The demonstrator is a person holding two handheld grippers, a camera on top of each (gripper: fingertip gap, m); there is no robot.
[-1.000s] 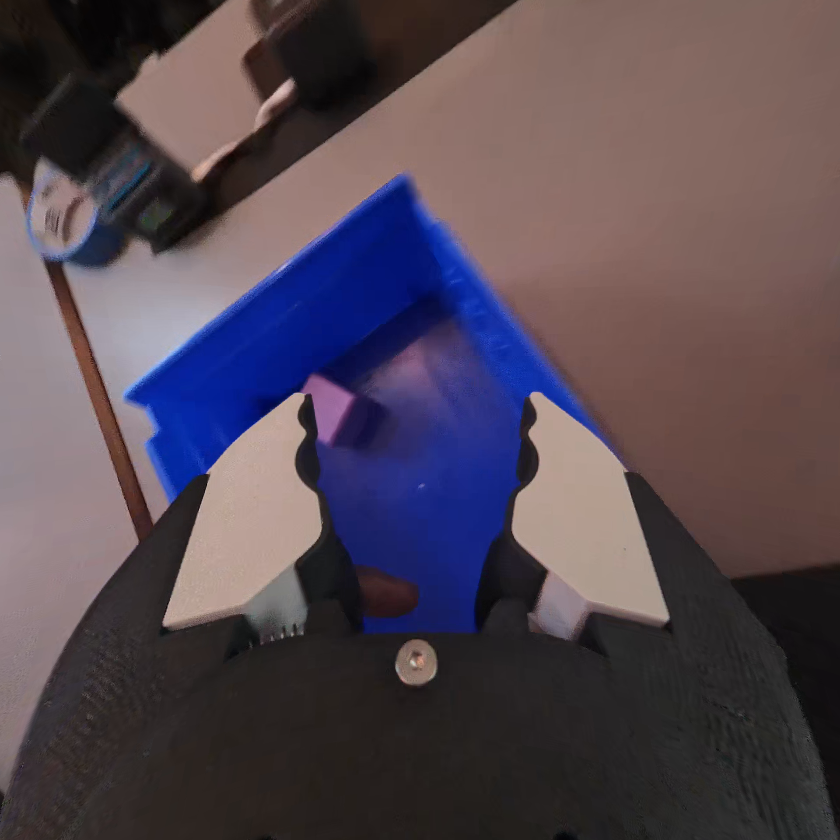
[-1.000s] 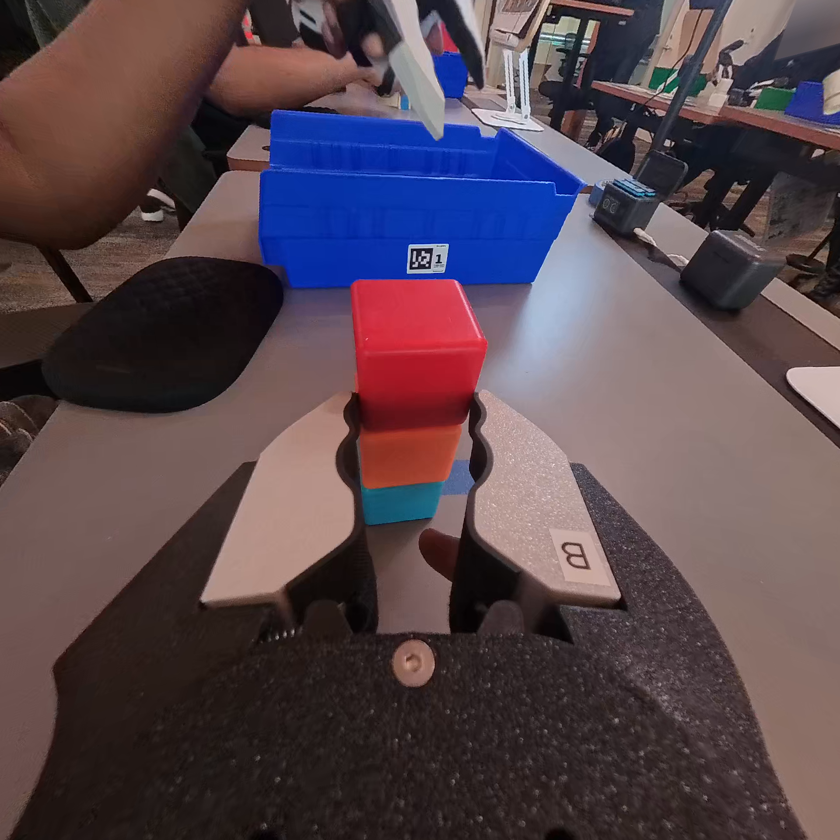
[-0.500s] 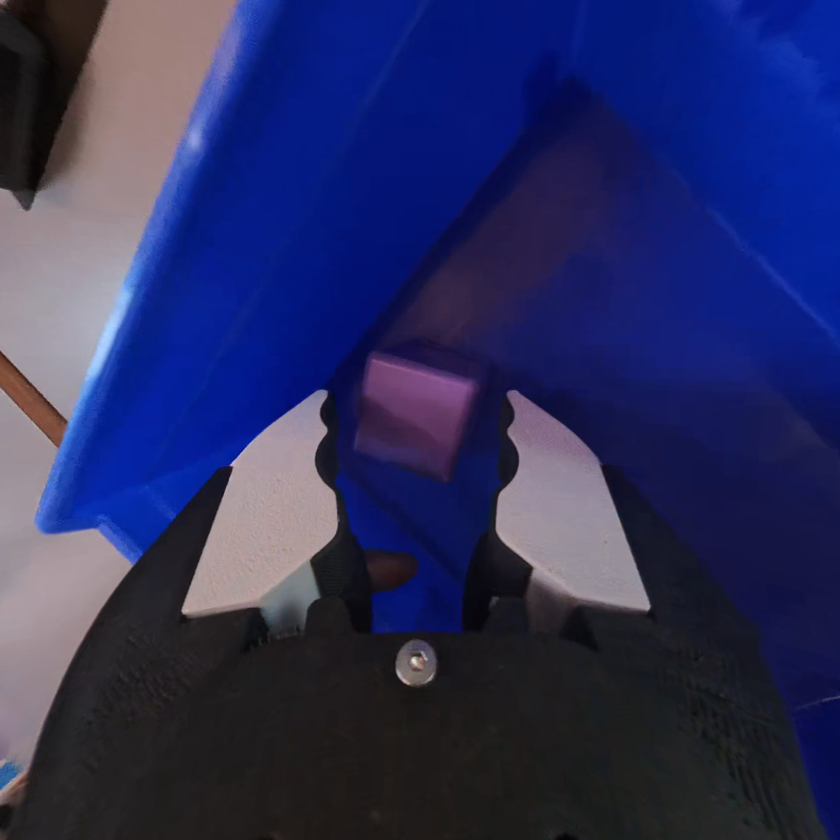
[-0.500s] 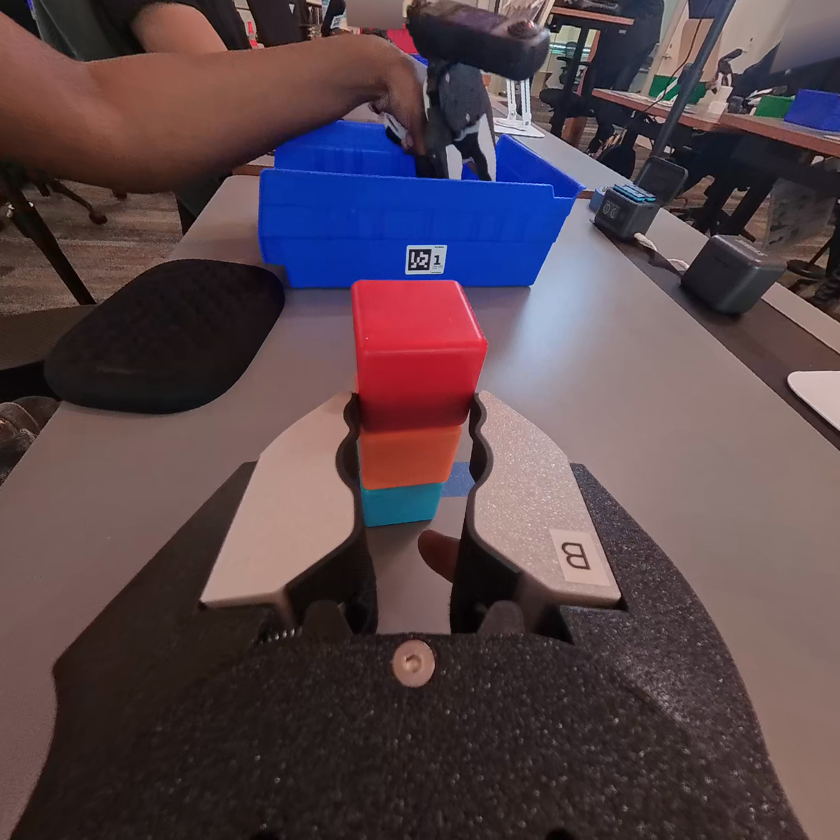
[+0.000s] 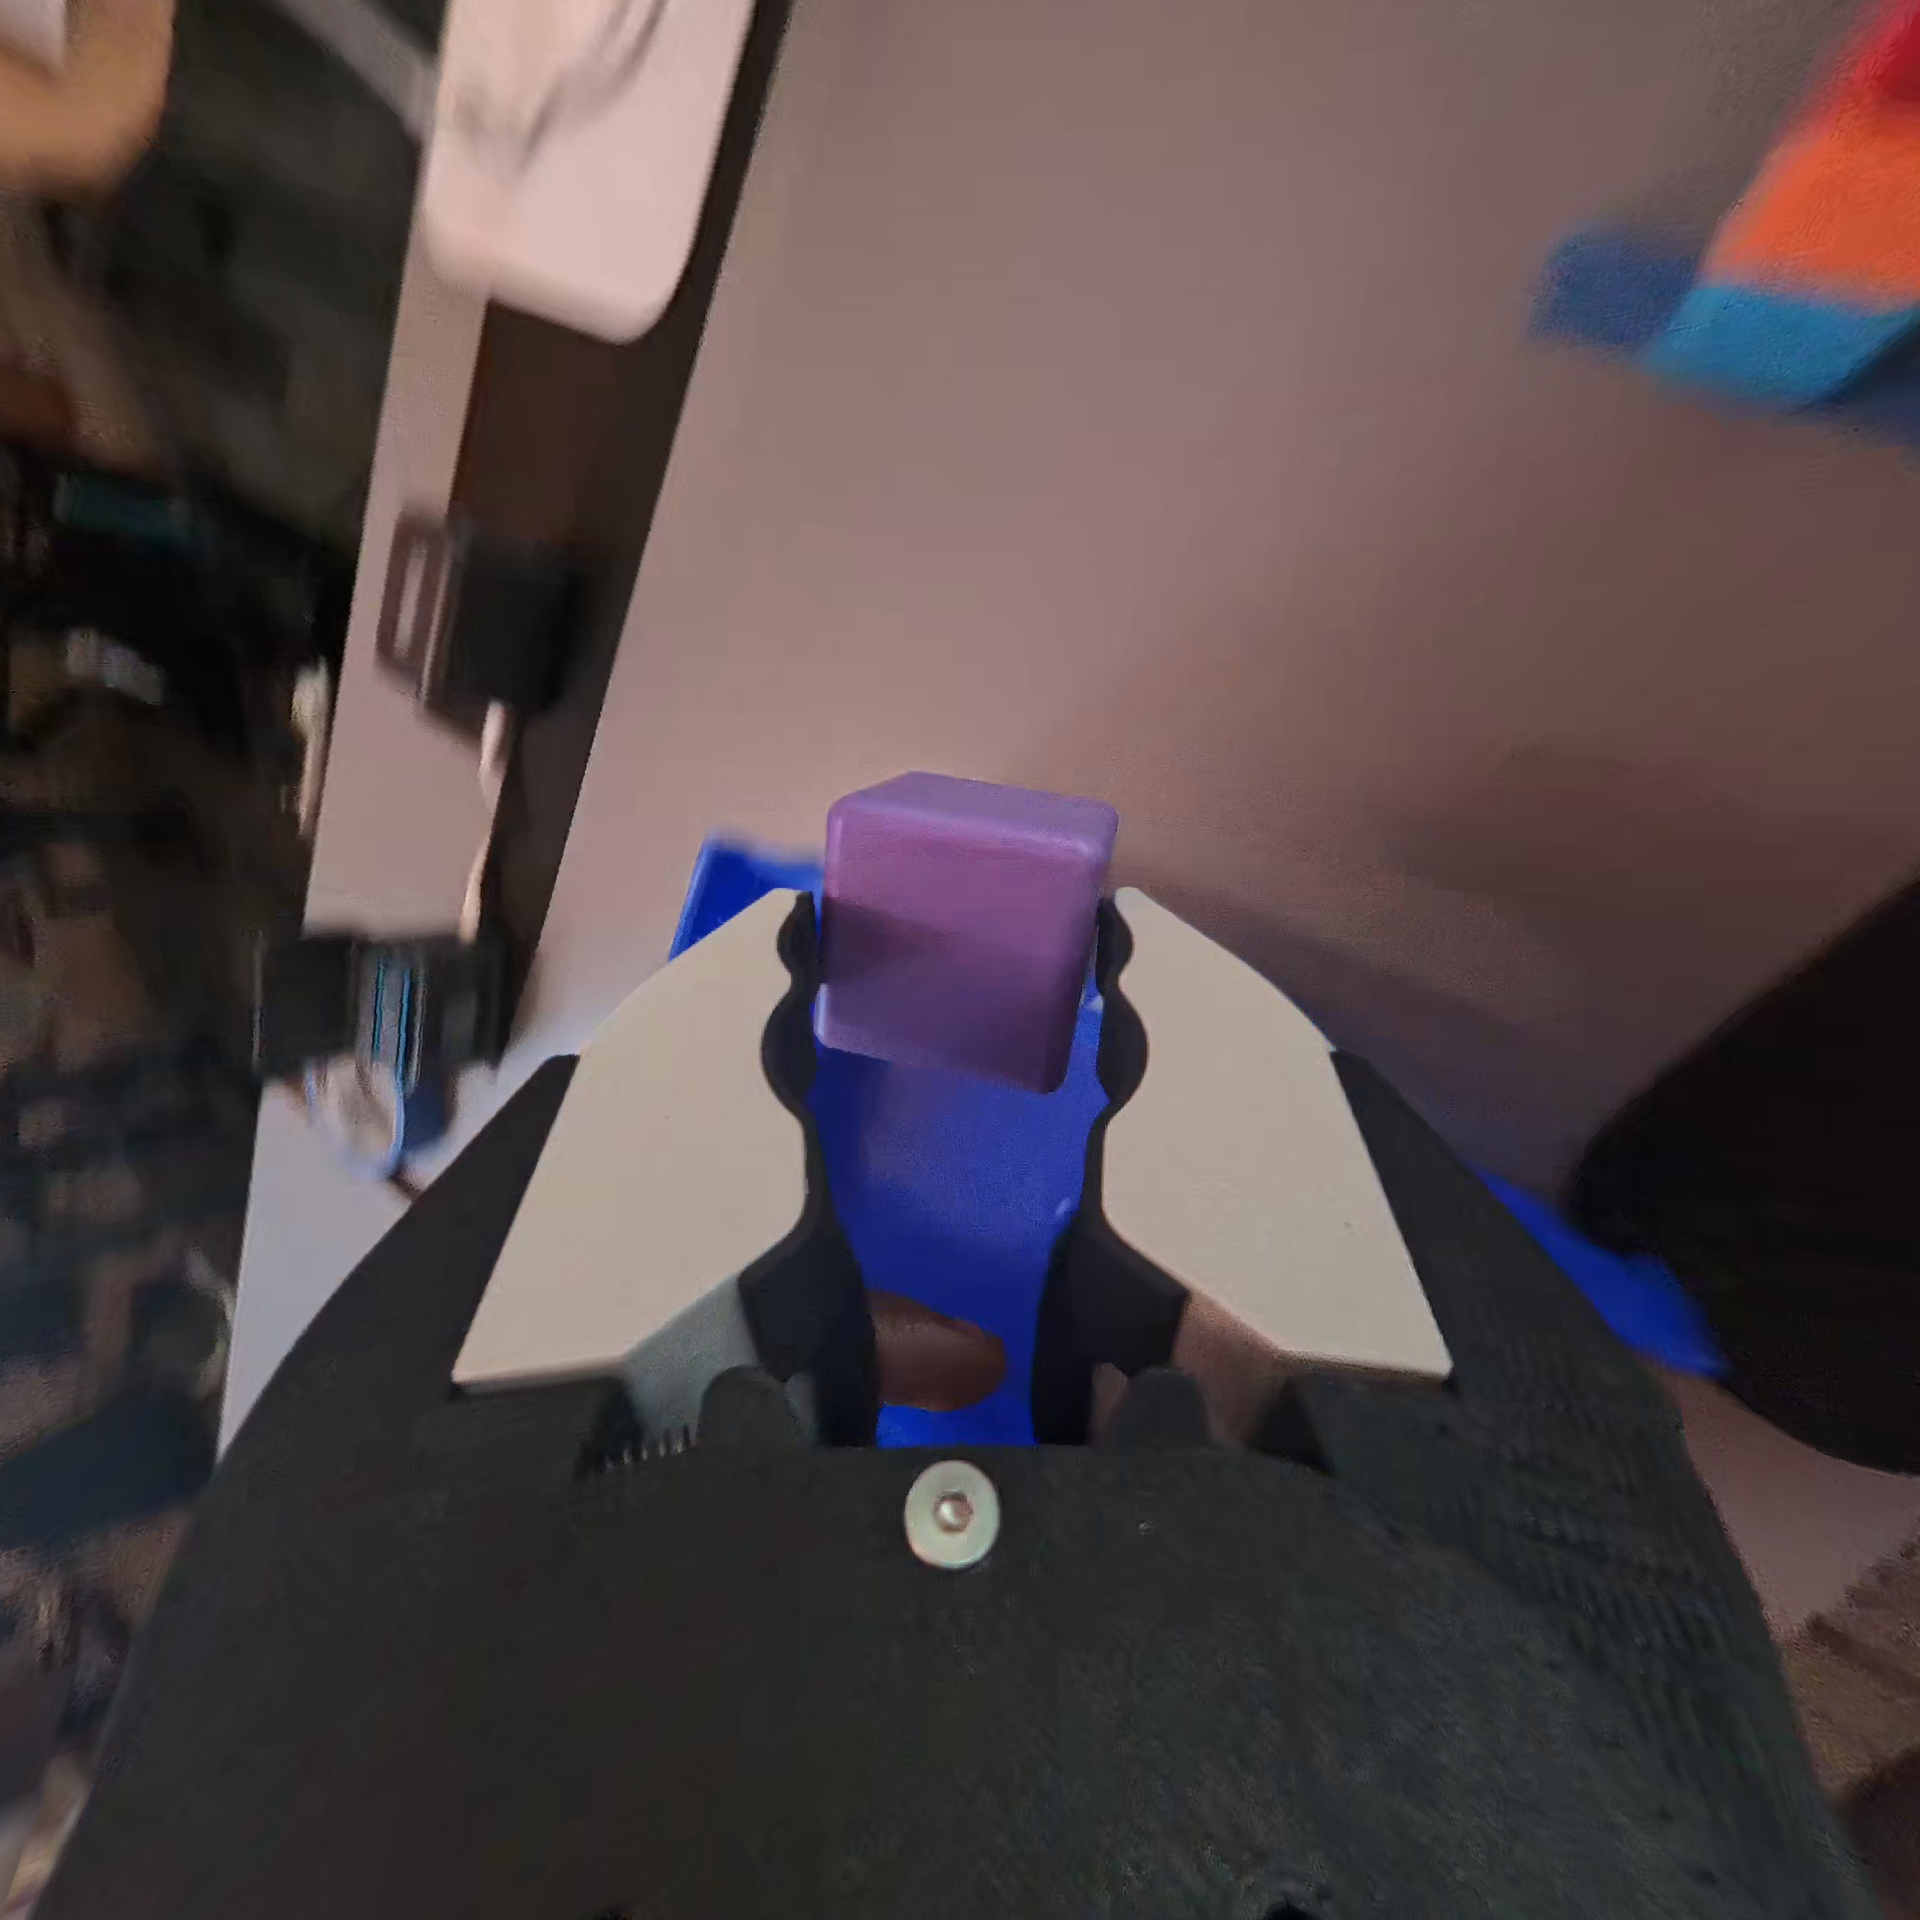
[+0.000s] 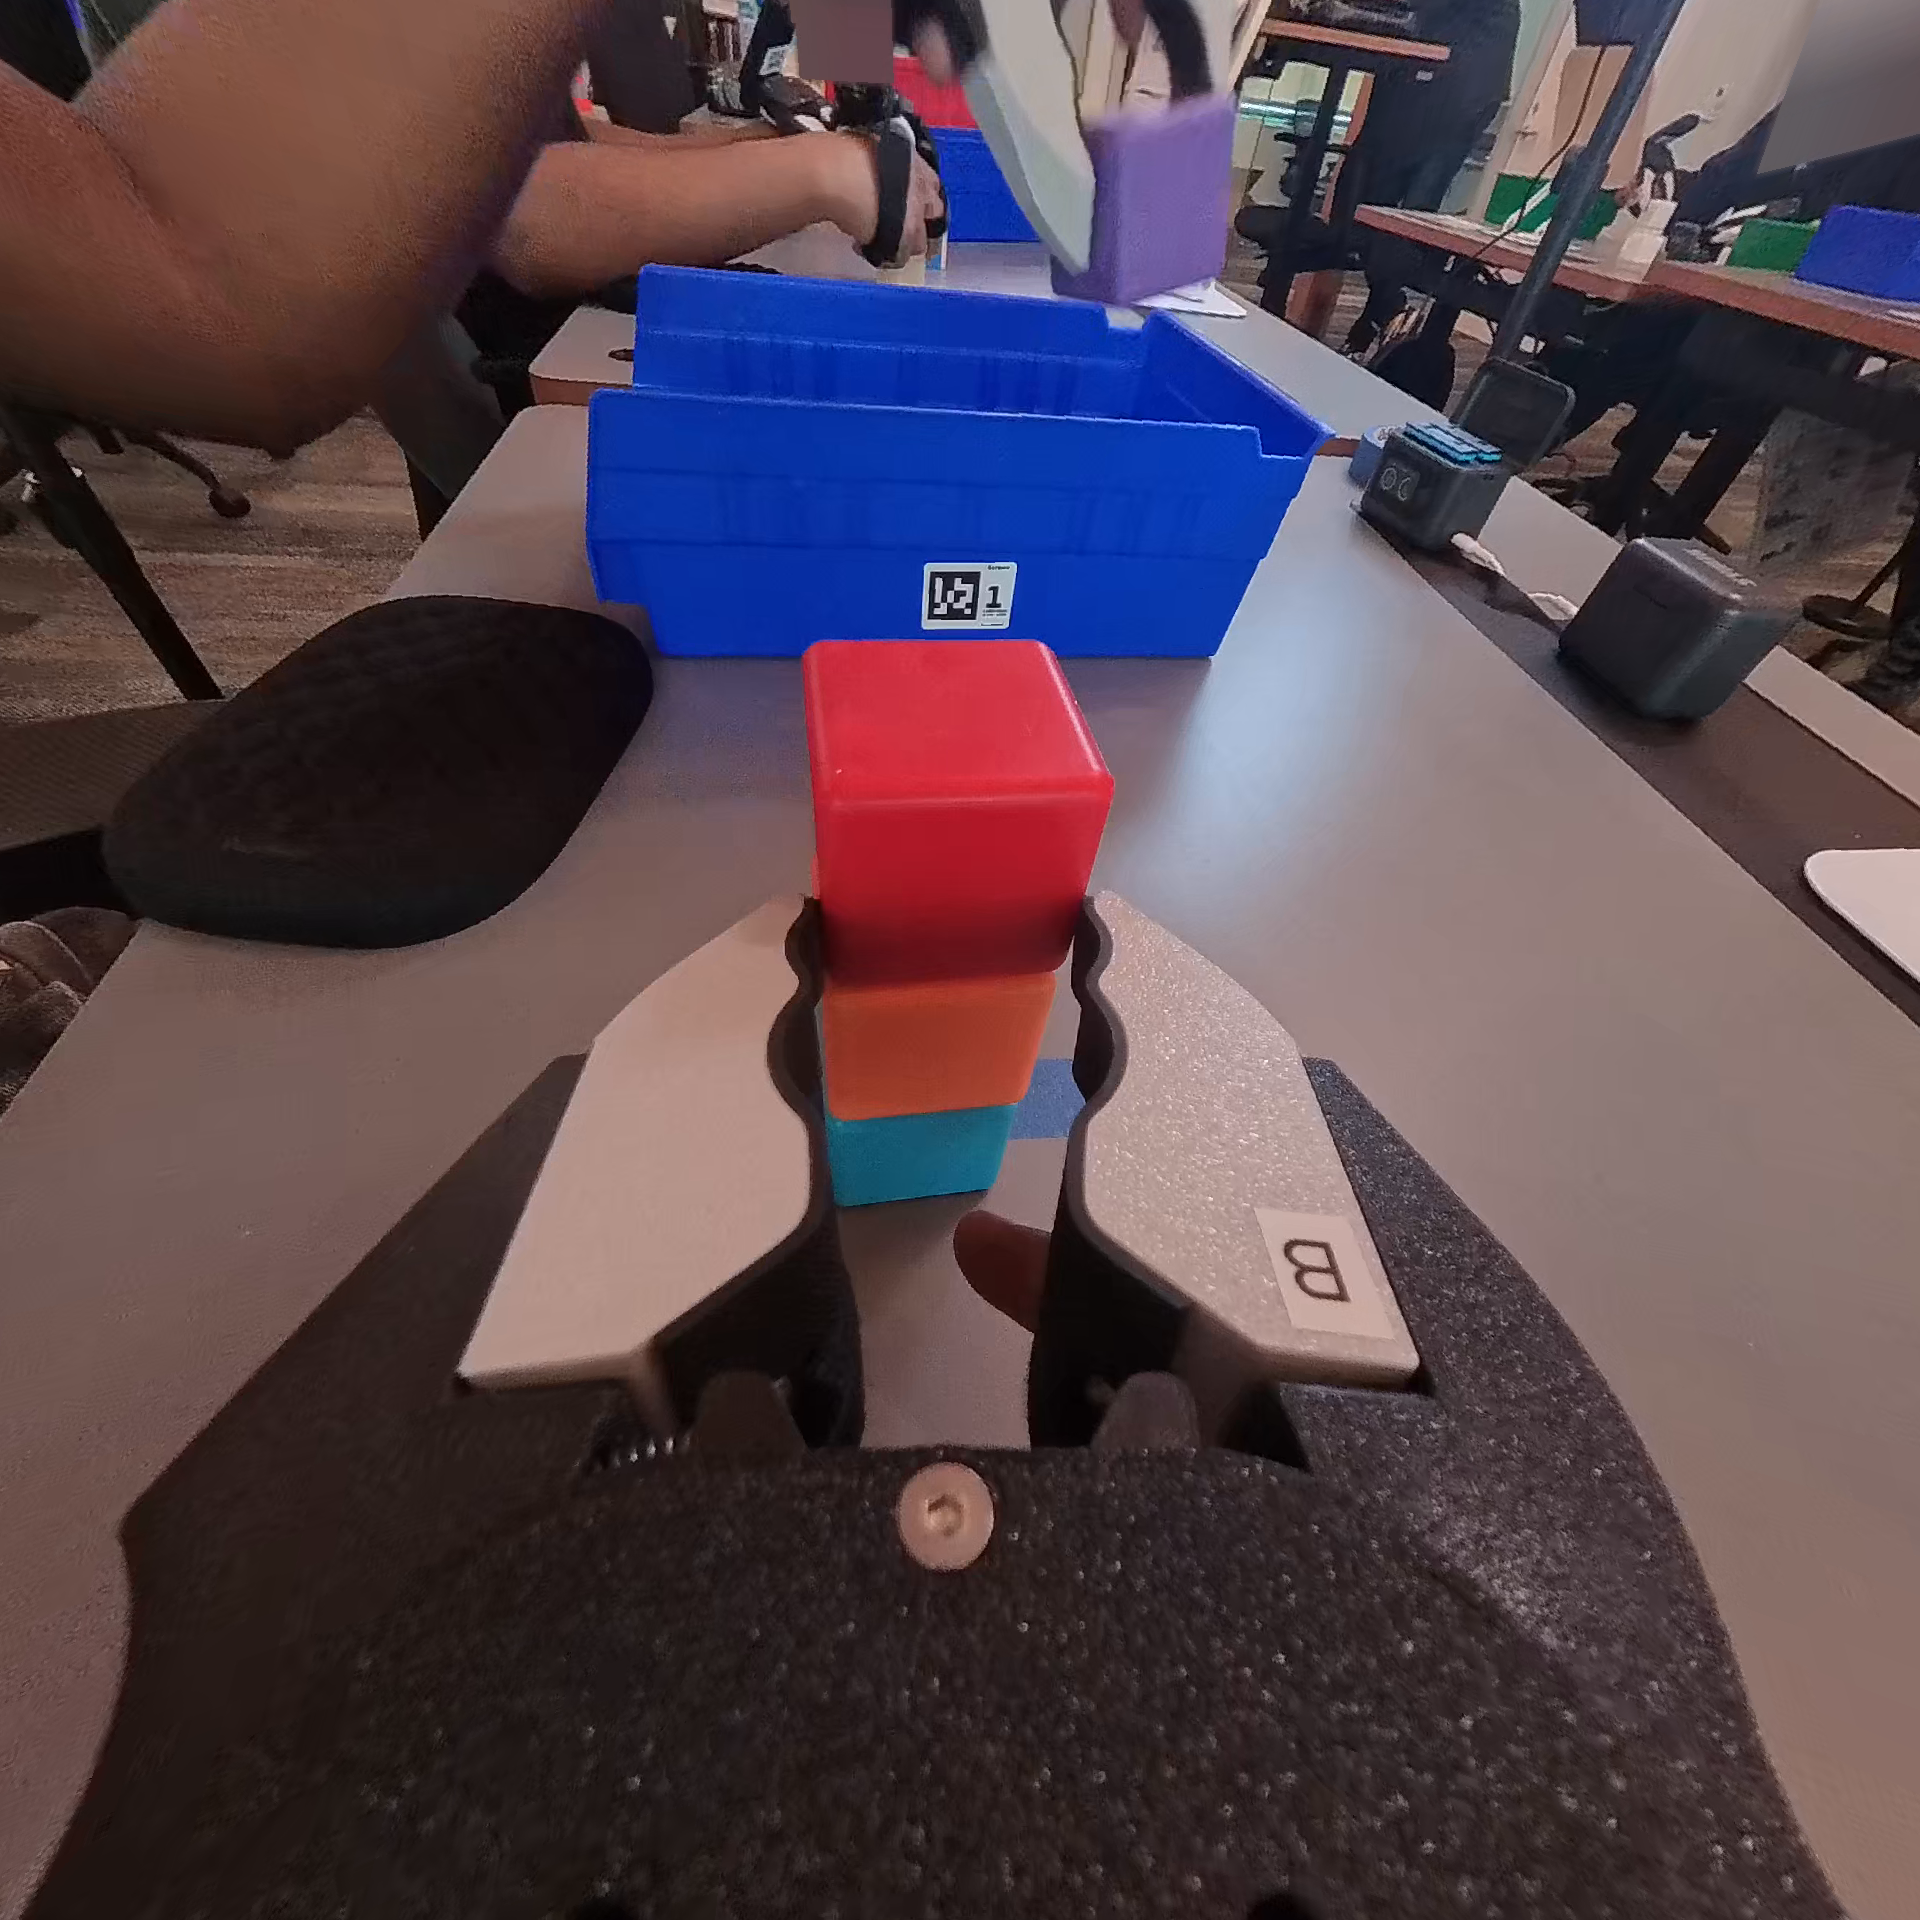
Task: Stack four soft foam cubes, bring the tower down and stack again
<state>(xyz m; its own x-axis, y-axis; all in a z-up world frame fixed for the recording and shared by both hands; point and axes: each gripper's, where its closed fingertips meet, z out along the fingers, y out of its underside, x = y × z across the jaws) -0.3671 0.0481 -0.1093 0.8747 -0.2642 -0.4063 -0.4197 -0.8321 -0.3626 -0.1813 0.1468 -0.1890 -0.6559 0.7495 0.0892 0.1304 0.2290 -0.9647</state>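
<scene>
Right wrist view shows my right gripper [image 6: 943, 940] closed around the lower part of the red cube [image 6: 951, 790], its grey fingers [image 6: 675, 1132] pressed against both side faces, so the jaws stand only as wide as the cube. That red cube is glossy, with rounded edges and a smooth top, and it sits on an orange cube [image 6: 935, 1039], which in turn sits on a teal cube [image 6: 920, 1153] resting on the grey table [image 6: 1403, 987]; the three make one upright column straight ahead between my fingers. Just behind the teal cube's right side a small blue patch [image 6: 1044, 1101] lies flat on the table. Beyond the column stands a blue bin [image 6: 831, 499] with a small black-and-white tag [image 6: 968, 595] on its near wall, and a black cushioned pad [image 6: 374, 769] lies ahead to my left. Above the bin's far rim my left gripper [image 6: 1101, 166] hangs in the air with the purple cube [image 6: 1158, 197] between its fingers. In the left wrist view, my left gripper [image 5: 956, 914] is clamped on that purple cube [image 5: 961, 925], pinched at the fingertips; the cube is matte lilac with softly rounded corners, slightly tilted. Part of the blue bin [image 5: 966, 1195] shows below it, and the orange and teal cubes appear blurred at the upper right.
</scene>
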